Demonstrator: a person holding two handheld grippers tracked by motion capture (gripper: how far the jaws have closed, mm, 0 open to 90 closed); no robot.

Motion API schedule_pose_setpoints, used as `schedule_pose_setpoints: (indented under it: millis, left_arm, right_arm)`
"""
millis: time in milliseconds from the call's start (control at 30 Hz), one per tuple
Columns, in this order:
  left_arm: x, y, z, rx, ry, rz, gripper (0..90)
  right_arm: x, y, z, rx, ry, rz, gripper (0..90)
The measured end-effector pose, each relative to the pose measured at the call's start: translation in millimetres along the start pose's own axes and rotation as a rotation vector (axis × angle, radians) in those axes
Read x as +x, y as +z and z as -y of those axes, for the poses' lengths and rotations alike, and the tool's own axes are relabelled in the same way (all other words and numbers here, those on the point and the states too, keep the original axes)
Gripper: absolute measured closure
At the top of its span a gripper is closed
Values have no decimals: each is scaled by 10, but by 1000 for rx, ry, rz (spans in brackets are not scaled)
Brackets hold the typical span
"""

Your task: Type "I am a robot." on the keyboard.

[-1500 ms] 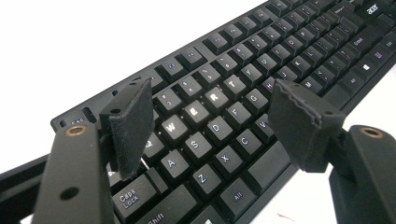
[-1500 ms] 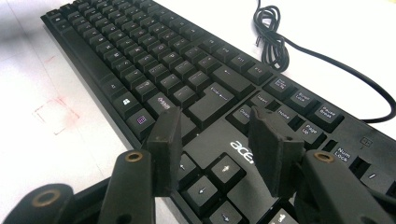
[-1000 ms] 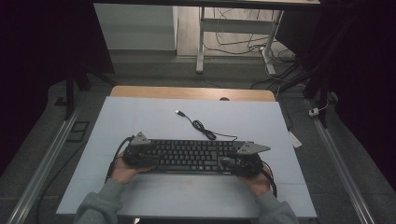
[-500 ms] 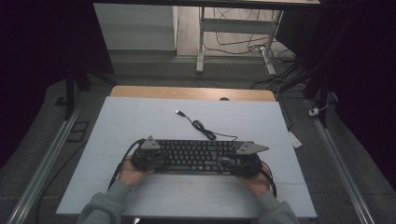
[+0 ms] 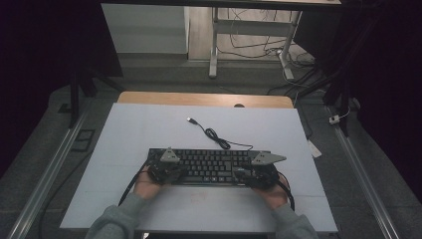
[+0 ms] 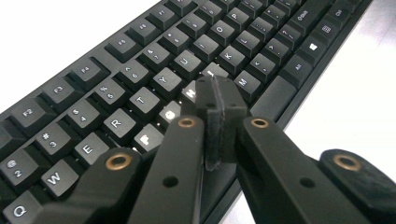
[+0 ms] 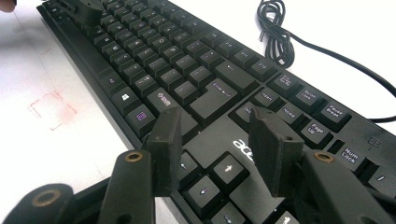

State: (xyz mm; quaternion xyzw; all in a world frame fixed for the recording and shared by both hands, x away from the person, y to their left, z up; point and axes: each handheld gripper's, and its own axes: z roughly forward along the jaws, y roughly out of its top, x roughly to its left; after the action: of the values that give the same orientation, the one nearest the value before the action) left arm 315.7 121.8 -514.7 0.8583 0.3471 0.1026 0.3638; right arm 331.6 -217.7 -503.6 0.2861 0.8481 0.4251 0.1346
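A black keyboard (image 5: 211,163) lies across the near middle of the white table top (image 5: 149,129). Its cable (image 5: 219,139) runs back in a small coil to a loose USB plug (image 5: 190,120). My left gripper (image 5: 168,172) is over the keyboard's left part. In the left gripper view its pads (image 6: 215,100) are pressed together with nothing between them, low over the middle letter keys (image 6: 140,70); I cannot tell if they touch. My right gripper (image 5: 253,175) is open (image 7: 217,126) above the arrow keys and the logo patch (image 7: 243,147).
A faint red square mark (image 7: 51,109) is on the table just in front of the keyboard. The coiled cable (image 7: 278,39) lies behind the keyboard. A wooden strip (image 5: 199,98) edges the far side of the table. Desk legs and loose cables lie on the floor beyond.
My left gripper has slid to the right along the keyboard, from its left end toward the letter keys. The right gripper and the keyboard have stayed about where they were.
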Motion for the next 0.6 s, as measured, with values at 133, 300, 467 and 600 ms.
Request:
schedule_pose_setpoints:
  millis: [133,300,467,600]
  left_arm:
    - [-4,23,2,5,-1,1,884]
    - [-18,45,3,16,4,2,884]
    - [-14,55,9,21,1,-1,884]
    - [-14,66,13,25,-1,-1,885]
  right_arm:
    - [0,0,0,0,0,0,545]
    - [1,1,0,0,-1,-1,544]
    - [-2,-4,-1,0,1,-1,545]
    - [-2,-6,-2,-1,1,-1,544]
